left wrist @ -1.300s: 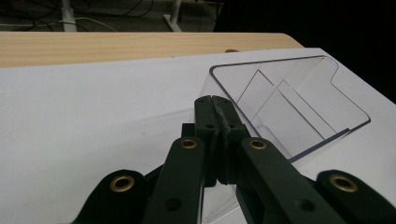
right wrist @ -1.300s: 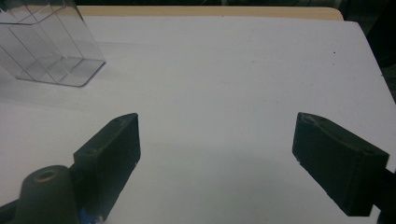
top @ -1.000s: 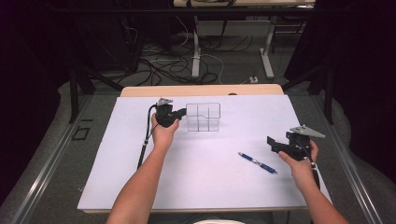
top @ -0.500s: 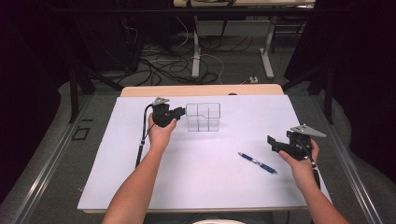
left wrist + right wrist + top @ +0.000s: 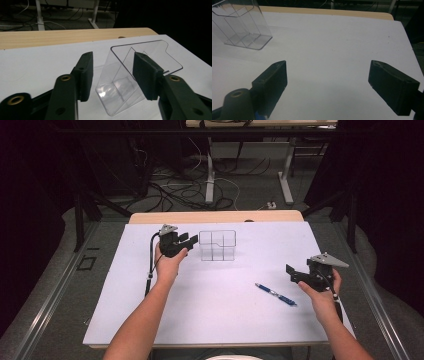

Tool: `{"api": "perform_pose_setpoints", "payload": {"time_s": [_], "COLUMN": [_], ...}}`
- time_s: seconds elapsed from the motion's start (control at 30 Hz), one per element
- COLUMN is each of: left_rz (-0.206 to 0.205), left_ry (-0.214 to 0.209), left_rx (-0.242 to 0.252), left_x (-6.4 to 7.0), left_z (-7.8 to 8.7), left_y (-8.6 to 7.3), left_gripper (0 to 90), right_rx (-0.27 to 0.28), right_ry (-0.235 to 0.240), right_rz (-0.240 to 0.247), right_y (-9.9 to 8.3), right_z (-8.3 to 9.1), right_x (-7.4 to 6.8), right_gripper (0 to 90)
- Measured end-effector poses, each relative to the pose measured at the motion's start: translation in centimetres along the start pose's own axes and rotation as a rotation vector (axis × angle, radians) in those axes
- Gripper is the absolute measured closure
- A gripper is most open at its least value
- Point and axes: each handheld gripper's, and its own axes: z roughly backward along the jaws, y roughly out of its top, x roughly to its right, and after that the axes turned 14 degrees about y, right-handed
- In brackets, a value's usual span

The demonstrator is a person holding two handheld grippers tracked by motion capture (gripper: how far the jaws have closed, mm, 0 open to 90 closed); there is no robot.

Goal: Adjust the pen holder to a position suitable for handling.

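Observation:
A clear plastic organiser box [image 5: 217, 245] with inner dividers stands on the white table sheet [image 5: 210, 320] toward the far middle. My left gripper [image 5: 191, 239] is open just left of it, its jaws pointing at the box's near wall. In the left gripper view the box [image 5: 120, 82] sits between and just beyond my open fingers [image 5: 85, 75]. A blue pen [image 5: 276, 294] lies on the sheet at the right. My right gripper [image 5: 291, 272] is open, held just right of the pen with nothing between its fingers [image 5: 272, 82]. The box [image 5: 242, 27] shows far left in the right gripper view.
The wooden table edge [image 5: 215, 216] runs along the far side of the sheet. Beyond it, cables [image 5: 190, 190] and desk legs [image 5: 286, 175] cover the floor. Dark metal frame rails [image 5: 45, 305] flank the table on both sides.
My left gripper has edged slightly forward and to the right toward the clear box. The right gripper and the pen have stayed where they were.

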Motion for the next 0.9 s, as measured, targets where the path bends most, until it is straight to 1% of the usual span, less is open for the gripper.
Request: {"api": "perform_pose_setpoints", "payload": {"time_s": [0.03,0.07,0.1,0.13,0.2,0.23,0.27,0.3,0.37,0.4,0.43,0.5,0.53,0.57,0.6,0.63,0.67,0.7,0.8,0.9], "left_rz": [0.004,0.005,0.004,0.003,0.005,0.001,-0.008,-0.017,-0.028,-0.036,-0.039,-0.063,-0.064,-0.088,-0.106,-0.119,-0.132,-0.13,-0.113,-0.106], "left_ry": [-0.004,-0.007,-0.008,-0.011,-0.026,-0.026,-0.023,-0.012,-0.004,-0.008,-0.01,-0.012,-0.009,0.002,0.023,0.038,0.045,0.047,0.02,-0.004], "left_rx": [0.008,0.015,0.017,0.019,0.028,0.033,0.038,0.059,0.083,0.082,0.085,0.096,0.101,0.11,0.111,0.118,0.12,0.122,0.112,0.108], "left_x": [0.0,0.0,0.0,0.0,0.1,0.1,0.2,0.4,0.7,0.8,0.9,1.0,1.1,1.2,1.3,1.3,1.3,1.3,1.3,1.3], "left_z": [0.2,0.4,0.6,0.8,1.3,1.5,1.8,2.1,2.8,3.1,3.4,3.9,4.2,4.5,4.8,5.2,5.5,5.8,6.5,7.3], "left_y": [0.0,0.0,0.1,0.1,0.3,0.4,0.5,0.5,0.6,0.6,0.6,0.6,0.6,0.6,0.7,0.7,0.6,0.6,0.3,-0.1], "left_gripper": [45.6,45.6,43.6,41.6,40.4,40.4,40.1,39.3,38.6,37.3,37.1,36.9,36.5,36.5,36.6,36.6,36.6,36.6,36.2,32.9], "right_rx": [0.002,0.002,0.004,0.001,0.008,0.008,0.003,0.015,0.014,0.0,0.004,0.008,0.009,0.009,0.008,0.007,0.007,0.007,0.005,0.013], "right_ry": [0.003,0.003,0.002,-0.001,-0.004,-0.004,-0.001,-0.005,-0.003,-0.004,0.001,0.004,0.005,0.005,0.003,0.004,0.003,0.002,0.001,0.003], "right_rz": [-0.006,-0.006,0.004,0.004,-0.001,-0.001,0.0,0.002,0.002,0.005,0.004,0.007,0.008,0.008,0.009,0.011,0.011,0.013,0.012,0.01], "right_y": [0.0,0.0,0.0,0.1,0.1,0.1,0.1,0.1,0.1,0.2,0.2,0.2,0.2,0.2,0.2,0.2,0.2,0.2,0.2,0.2], "right_z": [0.1,0.1,0.1,0.1,0.1,0.1,0.1,0.0,0.0,0.2,0.2,0.2,0.2,0.2,0.2,0.1,0.1,0.1,0.2,0.1], "right_x": [-0.1,-0.1,0.0,0.0,-0.1,-0.1,-0.1,-0.2,-0.2,-0.3,-0.3,-0.2,-0.3,-0.3,-0.3,-0.3,-0.3,-0.3,-0.4,-0.5], "right_gripper": [15.2,15.2,15.2,15.2,15.2,15.2,15.2,15.2,15.2,15.2,15.2,15.2,15.2,15.2,15.2,15.2,15.2,15.2,15.2,15.2]}}
